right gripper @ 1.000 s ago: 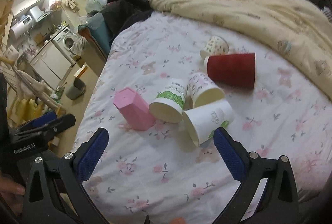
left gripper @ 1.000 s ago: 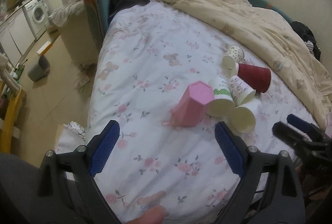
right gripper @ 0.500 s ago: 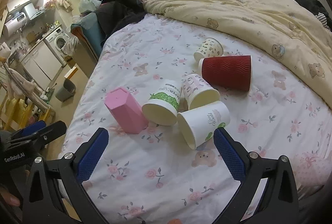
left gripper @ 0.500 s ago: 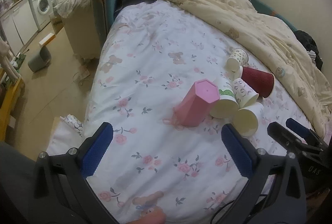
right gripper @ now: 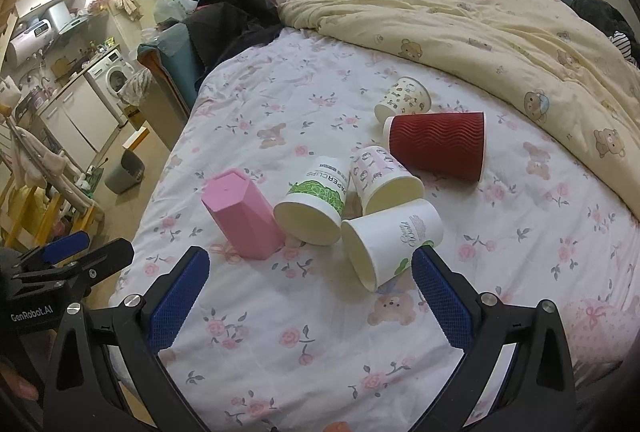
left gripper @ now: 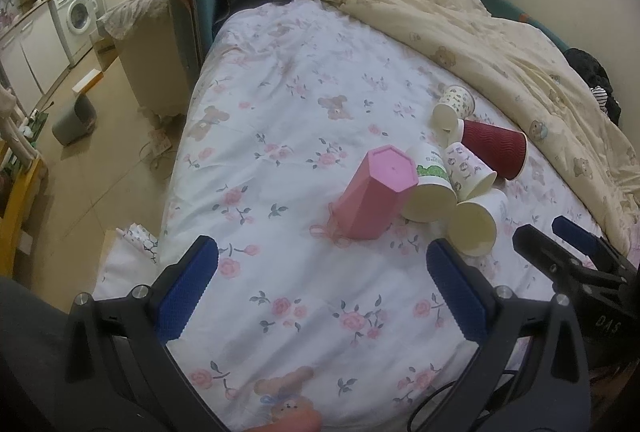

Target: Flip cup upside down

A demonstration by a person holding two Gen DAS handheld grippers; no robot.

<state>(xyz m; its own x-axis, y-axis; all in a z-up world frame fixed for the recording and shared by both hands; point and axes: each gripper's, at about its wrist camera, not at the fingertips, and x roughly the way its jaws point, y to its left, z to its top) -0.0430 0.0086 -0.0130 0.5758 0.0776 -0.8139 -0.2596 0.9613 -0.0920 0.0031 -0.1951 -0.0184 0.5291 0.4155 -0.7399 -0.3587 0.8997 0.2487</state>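
The pink cup (right gripper: 242,220) stands mouth-down and tilted on the bed (right gripper: 304,344), its flat hexagonal base uppermost, at the left end of the cluster of cups. You have six cups in all: this pink one, four paper cups lying on their sides, and one red ribbed cup (right gripper: 438,145) also on its side.

Just beside the pink cup, touching its right flank, lies the green-printed paper cup (right gripper: 316,201) with its mouth facing you. Next to that is the white cup with green logo (right gripper: 390,242), the closest one to your right gripper (right gripper: 308,294), its rim just ahead of the right-hand finger. Behind these two sits the pink-patterned paper cup (right gripper: 380,179), and the red cup lies past it with the small patterned cup (right gripper: 404,99) at its far end.

Both of your grippers are spread wide and grasp nothing. Your left gripper (left gripper: 320,286) hovers over bare sheet, the pink cup ahead between its fingers' lines. Your right gripper hovers in front of the cluster.

For open room, the floral sheet is free on the near side of the cups and to the far left of them up toward the dark clothes pile (right gripper: 236,11). The left bed edge drops to the floor (left gripper: 84,171) near the pink cup. The cream duvet (right gripper: 500,27) bounds the right and far side, close behind the red cup.
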